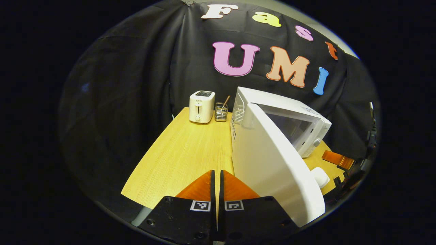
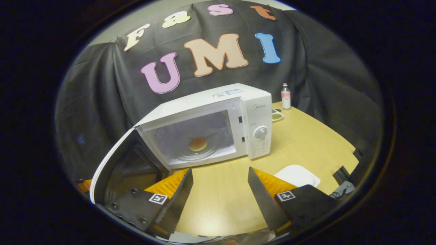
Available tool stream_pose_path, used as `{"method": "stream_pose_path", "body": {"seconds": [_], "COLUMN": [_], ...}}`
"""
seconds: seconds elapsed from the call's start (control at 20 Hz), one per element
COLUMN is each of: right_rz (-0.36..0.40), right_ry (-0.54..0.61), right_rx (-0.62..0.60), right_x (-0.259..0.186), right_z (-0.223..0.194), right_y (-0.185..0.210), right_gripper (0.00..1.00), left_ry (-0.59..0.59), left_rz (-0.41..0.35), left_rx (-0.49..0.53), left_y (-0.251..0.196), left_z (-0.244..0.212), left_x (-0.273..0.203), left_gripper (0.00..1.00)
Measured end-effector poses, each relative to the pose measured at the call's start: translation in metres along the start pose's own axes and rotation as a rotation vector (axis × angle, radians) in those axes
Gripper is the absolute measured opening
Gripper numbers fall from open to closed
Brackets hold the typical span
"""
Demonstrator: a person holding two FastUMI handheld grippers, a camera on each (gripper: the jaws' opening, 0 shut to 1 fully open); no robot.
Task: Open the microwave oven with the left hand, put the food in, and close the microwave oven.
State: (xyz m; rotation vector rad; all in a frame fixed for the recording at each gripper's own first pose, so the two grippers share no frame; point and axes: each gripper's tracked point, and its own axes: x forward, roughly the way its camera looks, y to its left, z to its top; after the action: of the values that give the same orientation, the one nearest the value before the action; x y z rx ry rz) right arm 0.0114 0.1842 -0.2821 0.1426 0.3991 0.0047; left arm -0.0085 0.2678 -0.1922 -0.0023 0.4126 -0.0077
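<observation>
Two hand-held grippers faced the open microwave (image 2: 207, 126) on the table (image 2: 306, 143): the left hand-held gripper (image 1: 217, 190), pressed together, sat just left of the swung-out door (image 1: 272, 163), nearer it; the right hand-held gripper (image 2: 219, 190), spread and empty, fronted the food (image 2: 198, 144) inside.

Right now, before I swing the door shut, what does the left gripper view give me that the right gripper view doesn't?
Left gripper view: a white two-slot toaster, a wire holder beside it, and the outer face of the open white door, beside the left gripper, whose fingers are together.

Right gripper view: the lit cavity with round tan food on the glass turntable, the control dial, a small bottle, and the right gripper, open.

Both: the white microwave oven, the wooden table.
</observation>
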Motion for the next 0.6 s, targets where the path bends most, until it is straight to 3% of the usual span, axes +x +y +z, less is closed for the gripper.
{"method": "stream_pose_path", "body": {"seconds": [0.05, 0.1, 0.25, 0.3, 0.35, 0.45, 0.5, 0.6], "right_rz": [-0.002, -0.005, -0.032, -0.043, -0.055, -0.073, -0.079, -0.087], "right_ry": [0.007, 0.014, 0.001, -0.008, -0.020, -0.050, -0.066, -0.084], "right_rx": [0.010, 0.020, 0.043, 0.043, 0.040, 0.034, 0.034, 0.029], "right_x": [-0.005, -0.011, -0.027, -0.031, -0.035, -0.043, -0.047, -0.051], "right_z": [0.001, 0.001, 0.014, 0.019, 0.026, 0.041, 0.049, 0.058], "right_y": [-0.001, -0.003, -0.013, -0.017, -0.022, -0.030, -0.033, -0.040], "right_gripper": [0.91, 0.99, 1.00, 0.91, 1.00, 1.00, 0.91, 0.91], "left_ry": [-0.002, -0.006, -0.001, 0.005, 0.009, 0.018, 0.025, 0.034], "left_rz": [-0.008, -0.018, -0.070, -0.088, -0.103, -0.132, -0.139, -0.135], "left_rx": [0.008, 0.014, 0.018, 0.023, 0.029, 0.051, 0.070, 0.103], "left_y": [-0.004, -0.008, -0.028, -0.034, -0.039, -0.050, -0.051, -0.054], "left_z": [0.000, -0.002, -0.007, -0.010, -0.012, -0.016, -0.018, -0.021], "left_x": [-0.003, -0.004, -0.006, -0.007, -0.009, -0.012, -0.013, -0.015], "left_gripper": [0.01, 0.00, 0.01, 0.01, 0.01, 0.01, 0.01, 0.01]}}
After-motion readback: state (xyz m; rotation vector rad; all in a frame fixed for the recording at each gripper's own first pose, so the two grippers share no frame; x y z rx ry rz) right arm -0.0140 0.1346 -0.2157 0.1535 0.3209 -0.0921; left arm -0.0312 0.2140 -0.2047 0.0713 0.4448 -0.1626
